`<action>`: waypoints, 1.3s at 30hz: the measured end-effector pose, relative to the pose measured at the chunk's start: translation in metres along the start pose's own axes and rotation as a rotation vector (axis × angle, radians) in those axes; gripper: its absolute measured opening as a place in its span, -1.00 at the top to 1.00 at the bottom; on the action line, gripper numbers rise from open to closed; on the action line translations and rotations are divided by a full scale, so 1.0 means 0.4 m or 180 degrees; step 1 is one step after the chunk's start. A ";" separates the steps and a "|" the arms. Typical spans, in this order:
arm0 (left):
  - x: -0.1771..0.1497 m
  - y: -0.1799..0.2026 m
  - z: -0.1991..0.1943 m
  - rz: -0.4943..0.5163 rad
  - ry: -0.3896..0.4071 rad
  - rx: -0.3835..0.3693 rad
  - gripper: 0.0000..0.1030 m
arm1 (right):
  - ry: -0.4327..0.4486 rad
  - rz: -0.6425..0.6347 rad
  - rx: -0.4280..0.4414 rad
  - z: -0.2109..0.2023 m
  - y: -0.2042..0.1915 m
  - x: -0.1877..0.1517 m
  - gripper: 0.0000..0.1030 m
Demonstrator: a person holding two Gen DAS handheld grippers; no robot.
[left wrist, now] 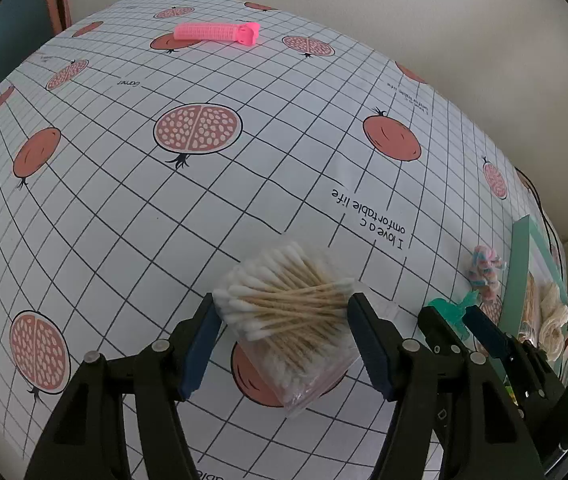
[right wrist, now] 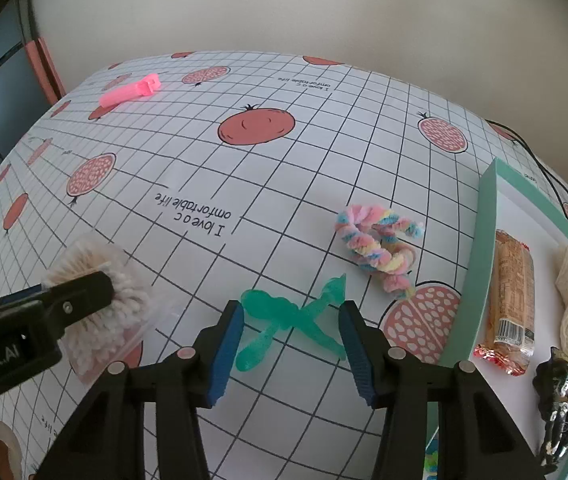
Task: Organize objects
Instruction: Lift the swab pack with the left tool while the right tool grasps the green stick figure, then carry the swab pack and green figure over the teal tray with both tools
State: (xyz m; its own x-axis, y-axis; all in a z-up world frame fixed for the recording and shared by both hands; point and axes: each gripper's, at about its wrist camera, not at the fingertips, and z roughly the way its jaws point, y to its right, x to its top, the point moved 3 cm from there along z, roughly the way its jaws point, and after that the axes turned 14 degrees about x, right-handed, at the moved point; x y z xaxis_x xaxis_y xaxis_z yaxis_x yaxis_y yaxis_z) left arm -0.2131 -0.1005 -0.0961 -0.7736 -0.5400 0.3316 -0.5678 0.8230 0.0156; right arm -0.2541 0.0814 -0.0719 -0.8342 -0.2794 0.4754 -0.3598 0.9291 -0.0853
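both claws straddle soft swabs, glossy green clip.

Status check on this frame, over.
Left claw open around clear bag of cotton swabs. Right claw open around teal plastic hair clip. Nothing blocking.

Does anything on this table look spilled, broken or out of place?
Nothing looks spilled or broken. Four items lie outside the tray: the bag of cotton swabs, the green toy, the pastel twisted band, and the pink clip, far off alone.
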 end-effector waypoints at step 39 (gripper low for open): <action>0.032 0.038 -0.226 -0.0086 0.0546 -0.0372 0.82 | 0.0667 0.0250 0.0224 -0.294 0.080 0.055 0.00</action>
State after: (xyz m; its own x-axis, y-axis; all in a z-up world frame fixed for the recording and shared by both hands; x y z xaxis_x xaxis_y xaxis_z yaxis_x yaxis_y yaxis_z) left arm -0.2064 -0.0790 -0.0063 -0.6936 -0.5324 0.4853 -0.5436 0.8288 0.1325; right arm -0.2347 0.1337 0.0389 -0.7584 -0.1437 0.6357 -0.3316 0.9248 -0.1866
